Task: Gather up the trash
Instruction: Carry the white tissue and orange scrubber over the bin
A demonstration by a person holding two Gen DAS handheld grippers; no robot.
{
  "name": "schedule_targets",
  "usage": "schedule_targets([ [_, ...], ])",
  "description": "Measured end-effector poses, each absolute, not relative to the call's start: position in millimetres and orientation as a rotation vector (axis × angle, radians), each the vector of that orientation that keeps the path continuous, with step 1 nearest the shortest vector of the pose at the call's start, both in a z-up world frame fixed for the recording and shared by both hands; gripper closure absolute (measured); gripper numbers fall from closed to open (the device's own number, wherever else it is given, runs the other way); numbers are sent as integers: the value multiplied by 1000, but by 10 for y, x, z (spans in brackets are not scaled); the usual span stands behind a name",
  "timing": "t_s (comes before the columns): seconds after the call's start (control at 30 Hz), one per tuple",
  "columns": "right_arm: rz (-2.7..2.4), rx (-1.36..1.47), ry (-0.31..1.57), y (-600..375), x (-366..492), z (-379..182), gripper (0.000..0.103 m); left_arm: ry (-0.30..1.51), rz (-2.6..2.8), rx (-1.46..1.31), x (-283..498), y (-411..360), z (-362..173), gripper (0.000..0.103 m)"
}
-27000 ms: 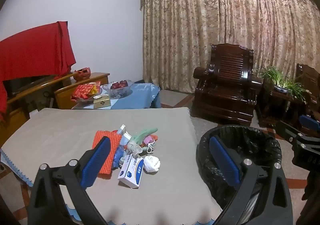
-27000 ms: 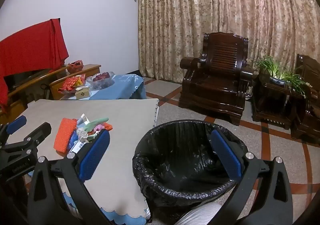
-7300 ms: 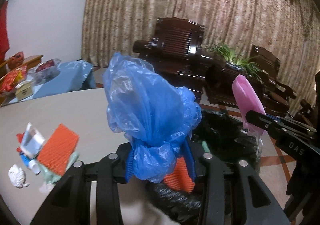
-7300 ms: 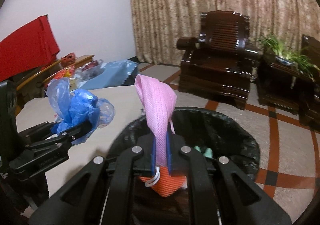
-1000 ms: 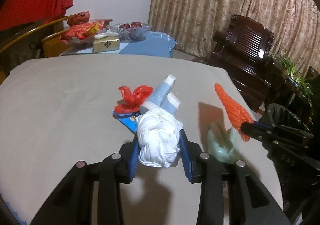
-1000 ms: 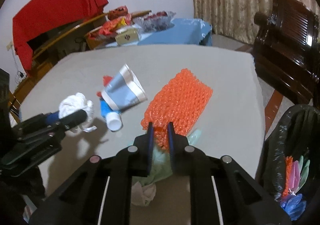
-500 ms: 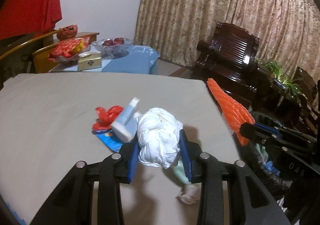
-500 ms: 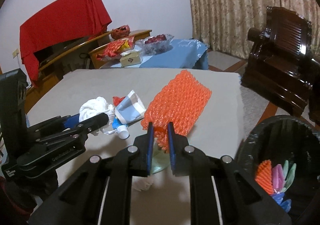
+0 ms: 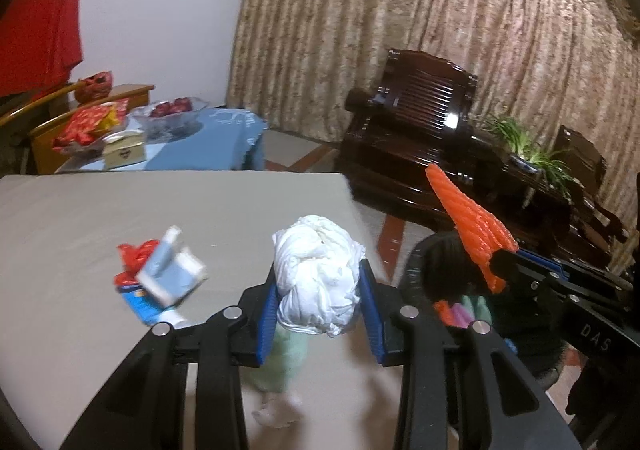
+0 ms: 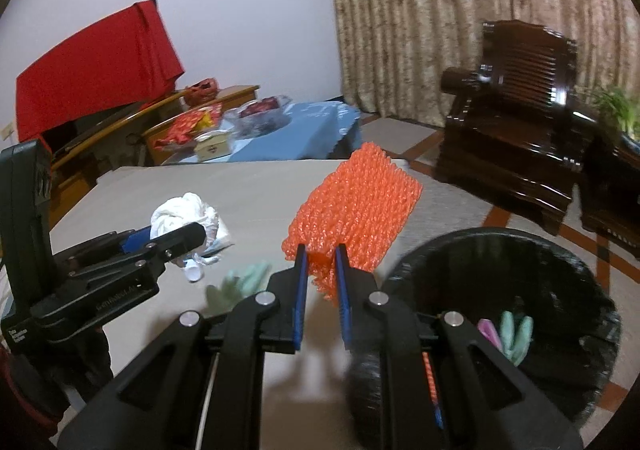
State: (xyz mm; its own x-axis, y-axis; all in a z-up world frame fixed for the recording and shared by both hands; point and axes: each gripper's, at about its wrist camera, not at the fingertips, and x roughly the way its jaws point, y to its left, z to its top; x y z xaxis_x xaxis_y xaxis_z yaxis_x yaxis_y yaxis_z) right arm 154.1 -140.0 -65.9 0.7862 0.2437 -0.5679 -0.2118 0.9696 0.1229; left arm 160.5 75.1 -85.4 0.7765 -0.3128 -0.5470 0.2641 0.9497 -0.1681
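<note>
Left gripper (image 9: 320, 302) is clamped on a white crumpled plastic wad (image 9: 318, 276), blue pads pressing both its sides, wad lifted clear of the grey table (image 9: 80, 218). Right gripper (image 10: 322, 282) has jaws nearly together, pinching the near edge of an orange foam net (image 10: 354, 206), which stands up from the jaws, tilted toward 1 o'clock.

In the left wrist view the right gripper sits at 3 o'clock with the orange foam net poking up toward 11 o'clock. In the right wrist view the left gripper and its wad are at 9 o'clock.

Black-lined trash bin (image 10: 560, 250) is at 4 o'clock in the right wrist view, just off the table edge; inside it are a pale green item (image 10: 516, 334), something pink (image 10: 490, 330) and an orange strip (image 10: 429, 374).

Still on the table: a blue-and-white carton (image 9: 170, 278) at 9 o'clock in the left wrist view, touching a red plastic scrap (image 9: 134, 256); a pale green glove (image 10: 236, 286) lies just beside the right gripper's left finger, blurred.

Background: a side table with a blue cloth (image 9: 216, 134) at 11 o'clock, a dark wooden armchair (image 9: 416, 122) at 1 o'clock.
</note>
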Motion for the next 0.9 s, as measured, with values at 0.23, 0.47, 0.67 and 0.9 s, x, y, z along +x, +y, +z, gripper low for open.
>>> schedule_targets([
  [0.23, 162, 73, 607, -1881, 1436, -645, 90, 598, -395, -57, 1632, 224, -811, 66],
  [0.47, 85, 84, 599, -2332, 1292, -683, 90, 594, -481, -28, 1673, -325, -817, 66],
  [0.67, 28, 97, 605, -2660, 1198, -767, 90, 595, -549, 1, 1729, -797, -843, 66],
  [0.9, -14, 109, 632, -2963, 1160, -939, 90, 612, -594, 29, 1806, -1238, -958, 66],
])
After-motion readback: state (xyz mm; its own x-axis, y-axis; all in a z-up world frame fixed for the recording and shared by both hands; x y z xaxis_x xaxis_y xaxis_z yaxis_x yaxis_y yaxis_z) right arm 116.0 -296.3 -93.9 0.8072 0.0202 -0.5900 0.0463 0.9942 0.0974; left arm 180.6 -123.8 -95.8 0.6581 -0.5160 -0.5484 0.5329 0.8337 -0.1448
